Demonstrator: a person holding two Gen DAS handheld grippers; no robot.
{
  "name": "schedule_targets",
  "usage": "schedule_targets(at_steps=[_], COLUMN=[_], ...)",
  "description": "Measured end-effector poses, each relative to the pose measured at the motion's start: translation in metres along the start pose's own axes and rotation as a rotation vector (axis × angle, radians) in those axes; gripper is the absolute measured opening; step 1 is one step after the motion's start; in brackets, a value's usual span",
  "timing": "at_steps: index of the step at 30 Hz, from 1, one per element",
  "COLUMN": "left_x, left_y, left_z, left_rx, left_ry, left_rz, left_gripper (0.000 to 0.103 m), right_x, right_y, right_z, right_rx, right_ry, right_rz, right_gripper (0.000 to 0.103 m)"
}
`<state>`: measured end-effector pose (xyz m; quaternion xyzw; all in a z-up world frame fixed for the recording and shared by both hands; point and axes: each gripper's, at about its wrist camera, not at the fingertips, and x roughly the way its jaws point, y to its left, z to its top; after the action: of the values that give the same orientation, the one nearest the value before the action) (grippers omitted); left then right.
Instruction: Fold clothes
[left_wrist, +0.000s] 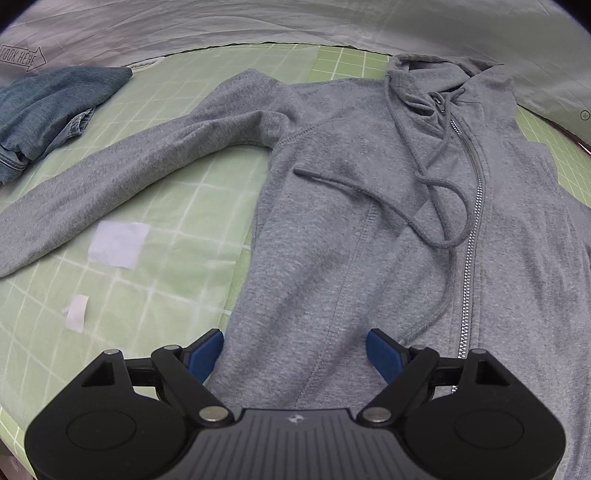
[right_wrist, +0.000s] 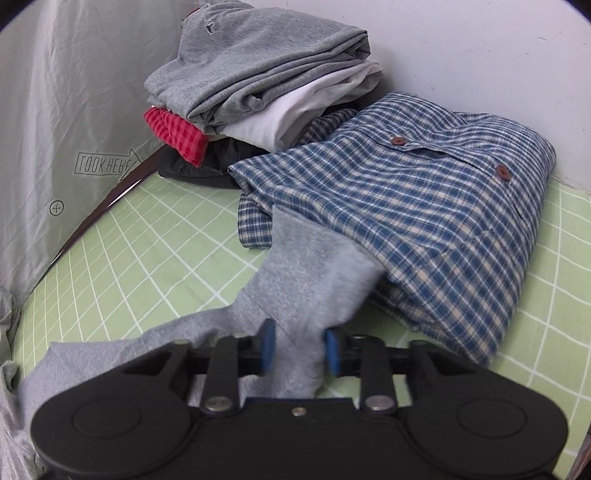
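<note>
One grey zip hoodie (left_wrist: 369, 206) is lying flat, soft marled knit; I'm hovering my left gripper (left_wrist: 295, 354) spread over its hem, my right gripper (right_wrist: 299, 350) pinching its sleeve (right_wrist: 310, 273) toward twelve o'clock.

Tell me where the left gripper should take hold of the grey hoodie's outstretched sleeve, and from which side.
Grip the sleeve near its cuff end, at the left edge of the left wrist view, coming down from above with the jaws across its width. It lies flat and straight on the green mat, so the cuff is likely the freest end to lift and fold over the hoodie. The left gripper hovers open.
</note>
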<state>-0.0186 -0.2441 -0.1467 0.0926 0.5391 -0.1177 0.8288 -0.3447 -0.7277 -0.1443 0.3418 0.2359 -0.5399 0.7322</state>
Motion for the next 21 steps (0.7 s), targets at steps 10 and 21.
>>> schedule_targets(at_steps=[10, 21], left_x=[0.003, 0.000], left_y=[-0.002, 0.003], left_z=[0.004, 0.005], left_rx=[-0.007, 0.041], left_ry=[0.011, 0.016], left_rz=[-0.010, -0.054], left_gripper=[0.090, 0.091], right_x=[-0.093, -0.070], right_y=[0.008, -0.013], right_z=[0.047, 0.024], right_rx=[-0.135, -0.181], right_ry=[-0.372, -0.241], right_rz=[-0.067, -0.361], right_gripper=[0.004, 0.037])
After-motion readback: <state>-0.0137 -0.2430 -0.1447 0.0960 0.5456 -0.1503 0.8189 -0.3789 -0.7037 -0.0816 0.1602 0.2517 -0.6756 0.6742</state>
